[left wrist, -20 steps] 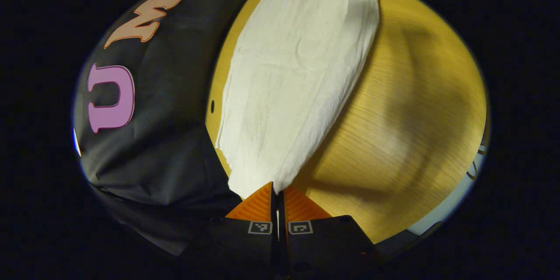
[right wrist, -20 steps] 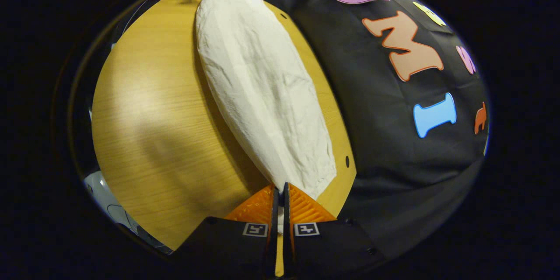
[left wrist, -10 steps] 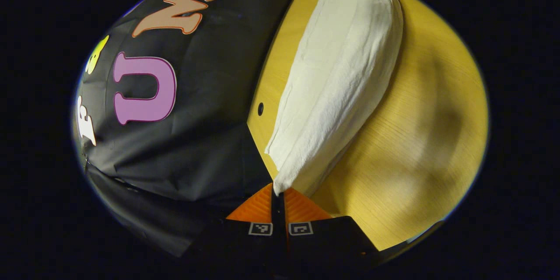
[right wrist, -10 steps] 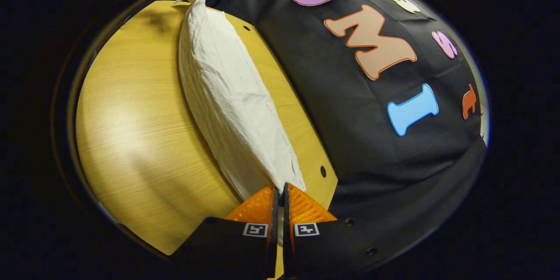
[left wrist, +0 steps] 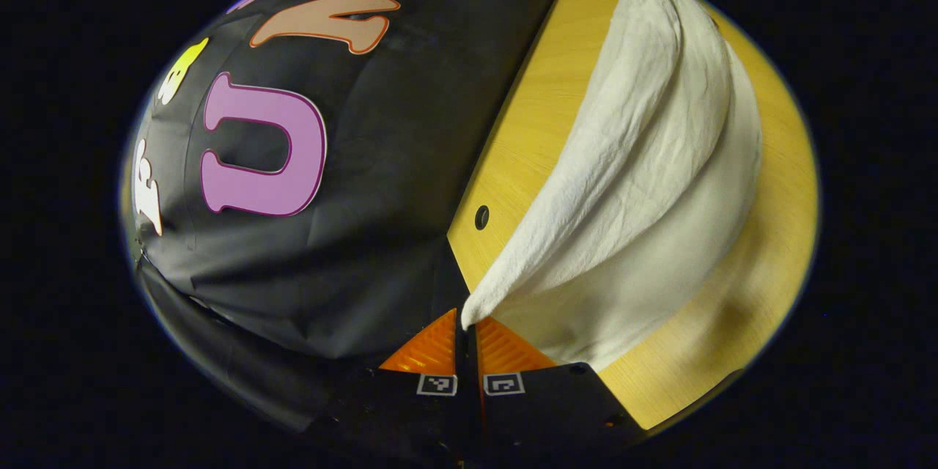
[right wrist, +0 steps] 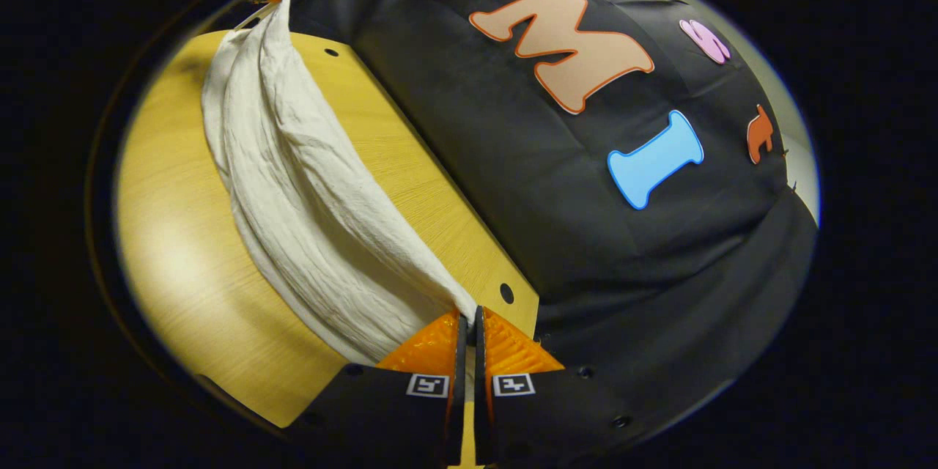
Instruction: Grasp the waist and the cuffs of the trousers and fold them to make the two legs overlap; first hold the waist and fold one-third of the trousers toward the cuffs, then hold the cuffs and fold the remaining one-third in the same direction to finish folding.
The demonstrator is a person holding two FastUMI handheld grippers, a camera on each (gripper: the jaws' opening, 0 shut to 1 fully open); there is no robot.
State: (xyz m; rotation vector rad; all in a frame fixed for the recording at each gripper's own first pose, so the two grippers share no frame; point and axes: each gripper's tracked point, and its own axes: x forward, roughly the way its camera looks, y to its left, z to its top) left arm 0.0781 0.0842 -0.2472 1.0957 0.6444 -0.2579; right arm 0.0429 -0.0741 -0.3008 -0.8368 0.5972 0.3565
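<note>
Trousers (left wrist: 645,183), white, one item: we hold them by opposite ends, lifted along one long edge, the lower part draped on the wooden table (left wrist: 535,124). Left gripper (left wrist: 466,322): fingers pressed together, pinching a corner of cloth; garment runs from it toward one o'clock. Right gripper (right wrist: 469,319): likewise closed on cloth; garment runs from it toward eleven o'clock, where the other gripper's tip shows at the far end. Long axis lies between our two grippers, parallel to the table's far edge. We cannot tell waist from cuffs. Both grippers are raised over the table, pointing toward each other. We judge the leg-overlap fold under way.
</note>
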